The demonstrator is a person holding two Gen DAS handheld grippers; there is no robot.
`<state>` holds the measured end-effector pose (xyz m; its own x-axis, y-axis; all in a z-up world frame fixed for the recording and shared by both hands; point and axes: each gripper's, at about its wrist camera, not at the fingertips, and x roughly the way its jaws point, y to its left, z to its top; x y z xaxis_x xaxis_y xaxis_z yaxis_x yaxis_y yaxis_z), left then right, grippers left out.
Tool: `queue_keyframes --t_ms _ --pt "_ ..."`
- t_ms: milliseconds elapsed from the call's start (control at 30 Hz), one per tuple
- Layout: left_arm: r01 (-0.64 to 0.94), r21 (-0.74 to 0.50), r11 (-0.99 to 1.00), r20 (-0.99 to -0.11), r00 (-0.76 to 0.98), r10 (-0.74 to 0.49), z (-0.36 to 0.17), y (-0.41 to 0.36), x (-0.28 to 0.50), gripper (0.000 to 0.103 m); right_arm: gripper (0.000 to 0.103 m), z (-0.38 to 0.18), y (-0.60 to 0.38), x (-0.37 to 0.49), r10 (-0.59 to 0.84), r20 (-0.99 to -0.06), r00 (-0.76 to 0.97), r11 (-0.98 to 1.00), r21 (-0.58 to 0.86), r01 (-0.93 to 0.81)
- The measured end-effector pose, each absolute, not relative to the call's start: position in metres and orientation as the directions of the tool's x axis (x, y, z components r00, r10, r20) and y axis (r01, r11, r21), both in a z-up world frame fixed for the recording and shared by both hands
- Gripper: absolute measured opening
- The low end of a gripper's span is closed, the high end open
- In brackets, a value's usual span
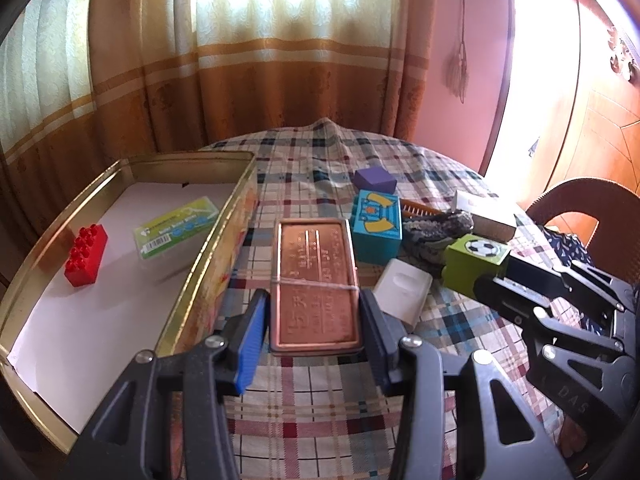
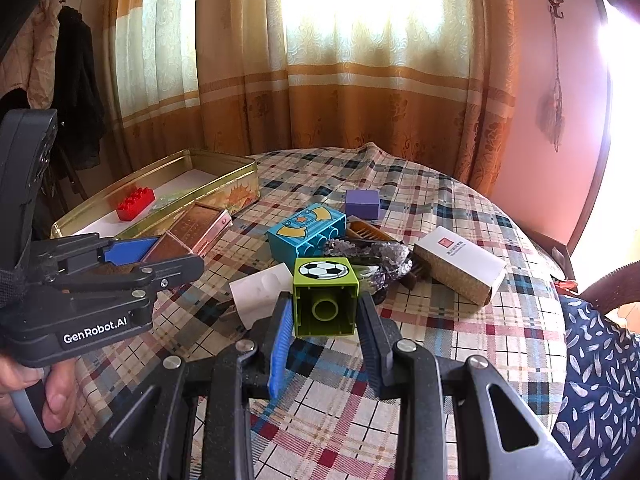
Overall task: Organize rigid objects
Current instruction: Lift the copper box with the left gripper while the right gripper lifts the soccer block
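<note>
Left gripper [image 1: 314, 320] fingers pinching flat copper-coloured metal tin [image 1: 314, 284] near gold tray [image 1: 224, 216], right gripper [image 2: 324, 320] fingers pinching green plastic football block [image 2: 325, 296], above checked worktop [image 2: 440, 320].

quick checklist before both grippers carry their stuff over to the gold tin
1. Left gripper shut on the copper tin, pads on both long sides: ok.
2. Right gripper shut on the green soccer block: ok.
3. Free floor space in the gold tin beside the red brick and green card: ok.
4. Copper tin lifted high enough to pass the gold tin's rim: cannot tell.
5. Grippers apart from each other: ok, gap visible in both views.
6. White case free of both held items: cannot tell, it lies close between them.
</note>
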<state>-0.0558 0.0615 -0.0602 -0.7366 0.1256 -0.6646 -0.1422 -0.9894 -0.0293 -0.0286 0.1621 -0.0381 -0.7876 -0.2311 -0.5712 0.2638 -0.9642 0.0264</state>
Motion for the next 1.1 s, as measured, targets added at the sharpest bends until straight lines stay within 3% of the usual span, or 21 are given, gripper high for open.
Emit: queue_keyframes --t_ms 1100 --pt "-0.107 -0.008 -0.994 -0.597 -0.797 0.09 -0.05 0.058 -0.043 0.044 0.034 -0.031 0.169 -0.019 -0.237 -0.518 -0.822 -0.966 0.035 0.256"
